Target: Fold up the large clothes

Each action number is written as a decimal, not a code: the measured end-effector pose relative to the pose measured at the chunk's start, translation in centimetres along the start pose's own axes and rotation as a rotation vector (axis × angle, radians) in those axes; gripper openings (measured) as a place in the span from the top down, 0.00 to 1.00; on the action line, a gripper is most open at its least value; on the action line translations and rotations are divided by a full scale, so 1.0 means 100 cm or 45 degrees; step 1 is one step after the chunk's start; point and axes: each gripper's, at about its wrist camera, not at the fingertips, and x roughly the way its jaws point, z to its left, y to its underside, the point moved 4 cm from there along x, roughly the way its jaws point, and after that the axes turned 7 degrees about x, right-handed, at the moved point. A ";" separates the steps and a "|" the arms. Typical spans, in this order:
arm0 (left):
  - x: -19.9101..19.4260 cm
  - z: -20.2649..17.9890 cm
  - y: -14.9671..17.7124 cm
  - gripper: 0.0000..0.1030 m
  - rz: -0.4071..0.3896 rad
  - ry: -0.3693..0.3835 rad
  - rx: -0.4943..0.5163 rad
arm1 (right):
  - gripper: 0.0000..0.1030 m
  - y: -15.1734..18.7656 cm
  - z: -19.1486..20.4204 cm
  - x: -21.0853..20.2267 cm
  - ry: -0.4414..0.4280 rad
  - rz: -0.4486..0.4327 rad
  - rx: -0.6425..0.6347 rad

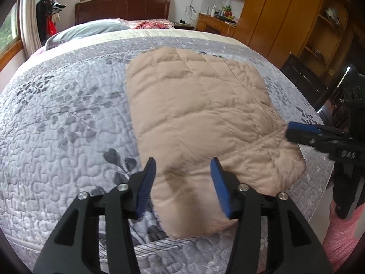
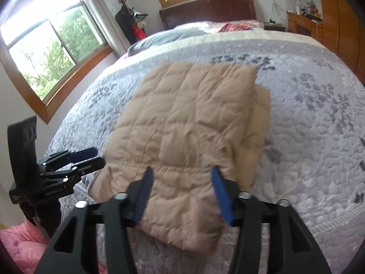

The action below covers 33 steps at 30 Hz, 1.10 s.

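Observation:
A beige quilted jacket point(image 1: 200, 118) lies folded in a rough rectangle on the bed; it also shows in the right wrist view point(image 2: 187, 123). My left gripper point(image 1: 183, 164) is open above the jacket's near end, its jaws wide apart and empty. My right gripper point(image 2: 181, 173) is open over the jacket's near edge, holding nothing. The right gripper also shows at the right edge of the left wrist view point(image 1: 294, 131), beside the jacket's right side. The left gripper shows at the left in the right wrist view point(image 2: 93, 157).
The bed is covered by a grey-lilac quilted bedspread point(image 1: 68, 118) with leaf patterns. A grey pillow point(image 1: 91, 30) and a dark headboard point(image 1: 123, 9) are at the far end. Wooden wardrobes point(image 1: 285, 18) stand on the right, windows point(image 2: 50, 52) on the left. Pink clothing point(image 2: 20, 242) is near the bed's front edge.

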 end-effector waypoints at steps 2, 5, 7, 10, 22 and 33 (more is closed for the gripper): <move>-0.003 0.004 -0.003 0.43 -0.008 -0.016 0.006 | 0.26 -0.007 -0.006 -0.005 0.046 -0.049 0.010; -0.006 0.012 -0.008 0.36 -0.027 -0.034 0.014 | 0.19 -0.015 -0.014 -0.006 0.049 -0.060 0.035; -0.007 0.016 -0.010 0.33 -0.029 -0.032 0.017 | 0.18 -0.018 -0.027 0.000 0.010 -0.035 0.090; -0.005 0.022 -0.013 0.30 -0.024 -0.032 0.018 | 0.18 -0.017 -0.047 0.010 -0.083 0.022 0.194; 0.038 0.063 -0.010 0.23 0.143 0.333 -0.199 | 0.18 -0.004 -0.081 0.051 -0.385 0.186 0.355; 0.083 0.073 -0.008 0.13 0.231 0.659 -0.300 | 0.11 0.002 -0.087 0.082 -0.450 0.265 0.359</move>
